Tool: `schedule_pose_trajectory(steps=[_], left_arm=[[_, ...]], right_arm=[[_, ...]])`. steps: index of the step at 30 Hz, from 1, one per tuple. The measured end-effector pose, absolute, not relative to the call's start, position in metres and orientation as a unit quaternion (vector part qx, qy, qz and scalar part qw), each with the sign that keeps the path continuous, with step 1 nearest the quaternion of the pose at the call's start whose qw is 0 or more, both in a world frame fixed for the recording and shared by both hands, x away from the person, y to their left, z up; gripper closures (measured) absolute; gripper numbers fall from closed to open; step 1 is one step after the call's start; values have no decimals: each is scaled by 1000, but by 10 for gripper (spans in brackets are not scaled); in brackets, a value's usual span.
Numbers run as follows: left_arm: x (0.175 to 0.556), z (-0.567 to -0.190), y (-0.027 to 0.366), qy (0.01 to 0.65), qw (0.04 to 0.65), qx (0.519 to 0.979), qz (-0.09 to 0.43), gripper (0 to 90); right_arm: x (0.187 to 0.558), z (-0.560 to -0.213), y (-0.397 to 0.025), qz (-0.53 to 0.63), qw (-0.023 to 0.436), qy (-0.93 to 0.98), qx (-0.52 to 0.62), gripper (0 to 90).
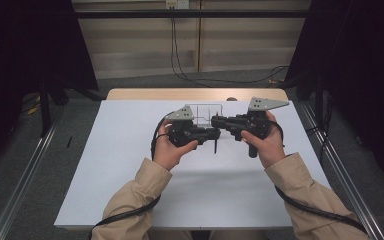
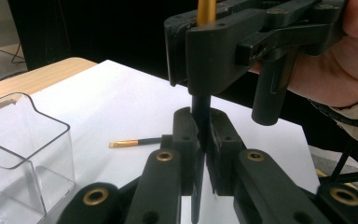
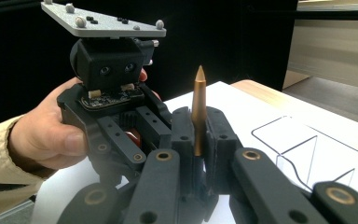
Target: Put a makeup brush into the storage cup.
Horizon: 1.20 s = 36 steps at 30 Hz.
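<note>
Holding 1 pen (image 2: 200,140) upright between both tongs: right tongs (image 3: 199,135) closed on gold end, left tongs (image 2: 200,135) closed on black end, likely for pulling apart.

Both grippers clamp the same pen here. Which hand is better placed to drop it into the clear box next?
Probably left. The left gripper holds the pen by its dark lower part, and the clear box lies close beside it. The right gripper pinches the gold end.
</note>
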<state>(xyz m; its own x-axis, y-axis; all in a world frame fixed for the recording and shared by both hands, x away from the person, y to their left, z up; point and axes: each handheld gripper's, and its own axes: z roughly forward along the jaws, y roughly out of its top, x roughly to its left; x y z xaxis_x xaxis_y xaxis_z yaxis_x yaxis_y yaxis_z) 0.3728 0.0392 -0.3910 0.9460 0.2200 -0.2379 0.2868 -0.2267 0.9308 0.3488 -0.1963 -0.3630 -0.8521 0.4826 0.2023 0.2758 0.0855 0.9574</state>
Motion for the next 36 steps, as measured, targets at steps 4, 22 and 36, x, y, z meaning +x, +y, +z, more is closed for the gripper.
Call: schedule_pose_trajectory(steps=[4, 22, 36], left_arm=[[373, -391, 40, 158, 598, 785, -25, 795], [369, -390, 58, 182, 618, 764, 8, 150], [360, -384, 79, 179, 615, 768, 30, 52]], right_arm=[[350, -363, -197, 628, 80, 729, 260, 841], [352, -362, -198, 629, 80, 728, 259, 841], [353, -364, -200, 624, 87, 732, 260, 841]])
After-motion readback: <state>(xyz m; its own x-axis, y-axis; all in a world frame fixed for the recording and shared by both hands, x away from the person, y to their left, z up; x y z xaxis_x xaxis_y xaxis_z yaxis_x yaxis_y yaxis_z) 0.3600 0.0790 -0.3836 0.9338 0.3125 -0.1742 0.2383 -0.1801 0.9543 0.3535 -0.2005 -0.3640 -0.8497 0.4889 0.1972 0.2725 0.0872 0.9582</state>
